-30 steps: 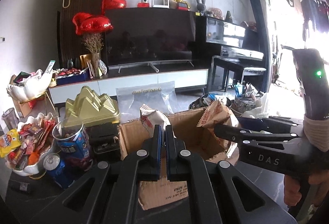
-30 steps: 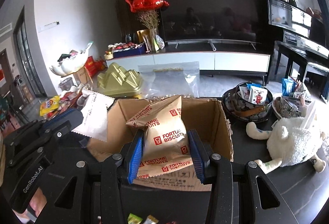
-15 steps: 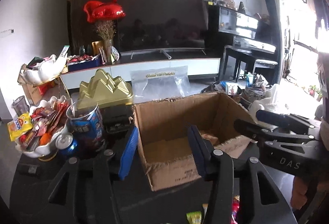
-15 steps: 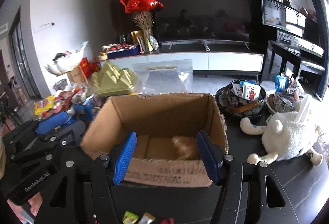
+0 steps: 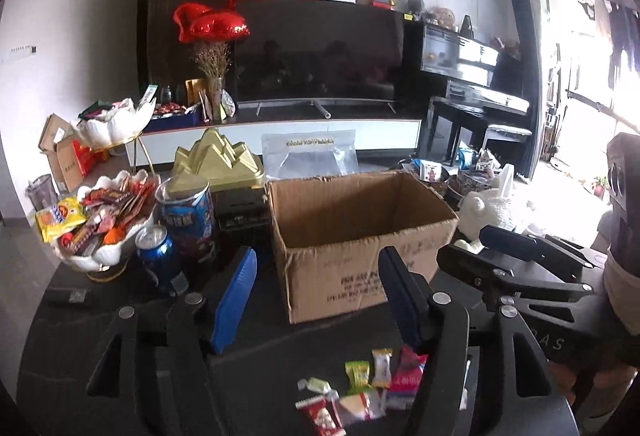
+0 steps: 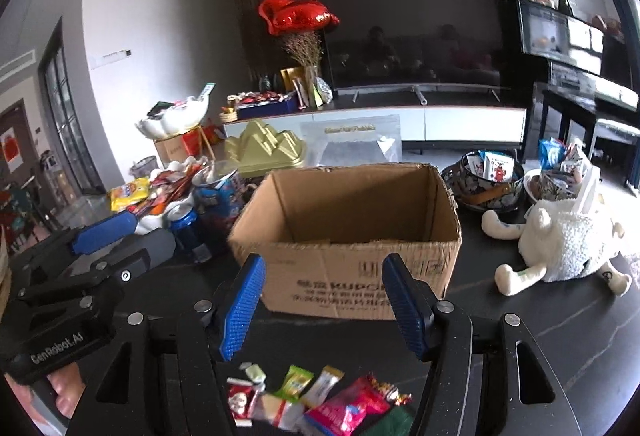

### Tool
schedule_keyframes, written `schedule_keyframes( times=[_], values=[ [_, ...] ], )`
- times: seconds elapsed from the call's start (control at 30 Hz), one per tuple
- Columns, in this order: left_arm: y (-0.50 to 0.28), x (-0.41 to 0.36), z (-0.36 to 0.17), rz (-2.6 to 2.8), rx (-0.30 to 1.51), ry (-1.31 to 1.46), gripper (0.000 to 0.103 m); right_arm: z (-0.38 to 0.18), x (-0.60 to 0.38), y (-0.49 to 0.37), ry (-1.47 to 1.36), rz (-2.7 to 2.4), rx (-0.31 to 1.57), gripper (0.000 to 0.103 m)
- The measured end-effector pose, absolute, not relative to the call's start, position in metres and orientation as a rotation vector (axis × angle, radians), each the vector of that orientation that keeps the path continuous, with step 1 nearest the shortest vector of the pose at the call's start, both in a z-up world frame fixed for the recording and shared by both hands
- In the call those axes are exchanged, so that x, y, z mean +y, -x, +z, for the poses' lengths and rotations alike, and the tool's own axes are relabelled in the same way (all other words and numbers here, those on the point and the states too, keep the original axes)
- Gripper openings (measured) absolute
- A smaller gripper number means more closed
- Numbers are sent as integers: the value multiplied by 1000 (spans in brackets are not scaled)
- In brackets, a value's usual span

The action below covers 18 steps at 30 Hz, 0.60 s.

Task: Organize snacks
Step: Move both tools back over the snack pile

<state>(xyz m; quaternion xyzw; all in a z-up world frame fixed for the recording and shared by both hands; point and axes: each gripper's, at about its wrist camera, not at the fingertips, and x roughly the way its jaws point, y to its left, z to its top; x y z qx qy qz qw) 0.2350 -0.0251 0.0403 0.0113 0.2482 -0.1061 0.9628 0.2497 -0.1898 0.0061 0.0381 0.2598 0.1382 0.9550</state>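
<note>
An open cardboard box (image 5: 360,232) stands on the dark table; it also shows in the right wrist view (image 6: 352,228). Its inside bottom is hidden by the front wall. My left gripper (image 5: 320,296) is open and empty, held in front of the box. My right gripper (image 6: 324,304) is open and empty, also in front of the box. A heap of small wrapped snacks (image 5: 360,388) lies on the table near the front edge, below both grippers; the right wrist view shows it too (image 6: 320,400).
A white bowl of snacks (image 5: 96,220), a blue canister (image 5: 186,216) and a blue can (image 5: 154,252) stand left of the box. A gold mountain-shaped tin (image 5: 218,162) sits behind. A white plush toy (image 6: 560,240) and snack bowls (image 6: 488,176) lie to the right.
Both grippers opened and dropped their snack packs into the box, then drew back and up from it. The snack heap on the table has come into view.
</note>
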Motion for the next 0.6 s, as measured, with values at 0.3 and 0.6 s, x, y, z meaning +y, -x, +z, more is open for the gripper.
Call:
schedule_keyframes(
  times=[0.3,0.6],
  values=[
    [-193,-16,19,-181,508,2,68,-4,-185,-216,-78,287,516,62],
    [-183,-13,-20,-169,612,18,71,-32,-185,-203,-102,292,572,62]
  ],
)
